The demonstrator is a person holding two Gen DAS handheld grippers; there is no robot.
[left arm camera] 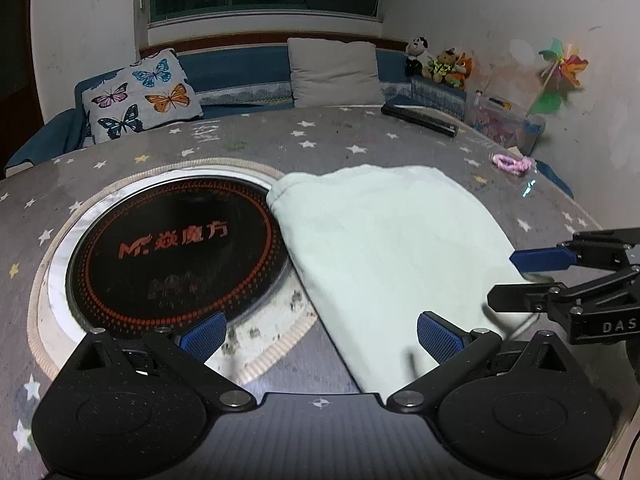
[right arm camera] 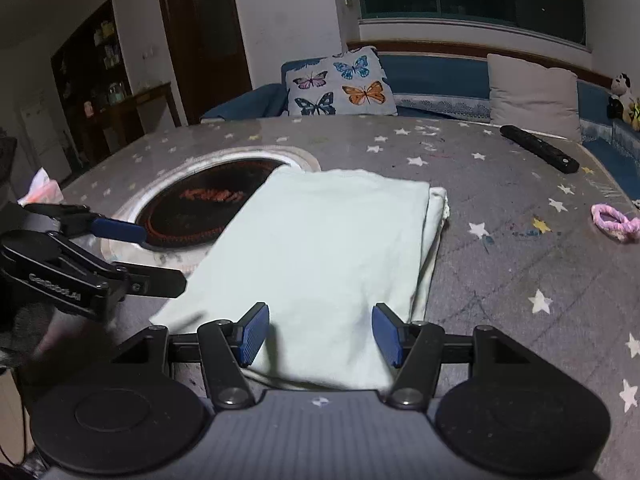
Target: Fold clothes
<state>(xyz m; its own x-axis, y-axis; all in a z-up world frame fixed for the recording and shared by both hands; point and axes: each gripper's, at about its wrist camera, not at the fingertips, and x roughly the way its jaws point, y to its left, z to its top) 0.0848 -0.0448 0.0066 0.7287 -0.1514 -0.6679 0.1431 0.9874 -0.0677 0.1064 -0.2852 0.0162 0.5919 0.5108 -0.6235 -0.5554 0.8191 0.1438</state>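
The left gripper is spread wide, its blue pads well apart and clamped on nothing; one pad sits over the rim of the cooktop cut-out, the other over the near left part of the pale green garment. The right gripper is likewise apart, its two pads straddling the garment's near edge without pinching it (whether they touch the cloth cannot be told). Each gripper shows in the other's view, coming in from the side with its fingers separated, level with the garment's near corners.

The garment lies folded into a neat rectangle on the table, which wears a grey cloth printed with stars. In the right wrist view a second layer peeks out along the right-hand edge. Its far left corner overlaps the round black induction cooktop set into the table.

Further out, a pink braided loop lies near the table's right side, well apart from the garment, and a black remote control rests toward the far edge. Behind the table stands a blue sofa with a butterfly cushion and a plain grey cushion.
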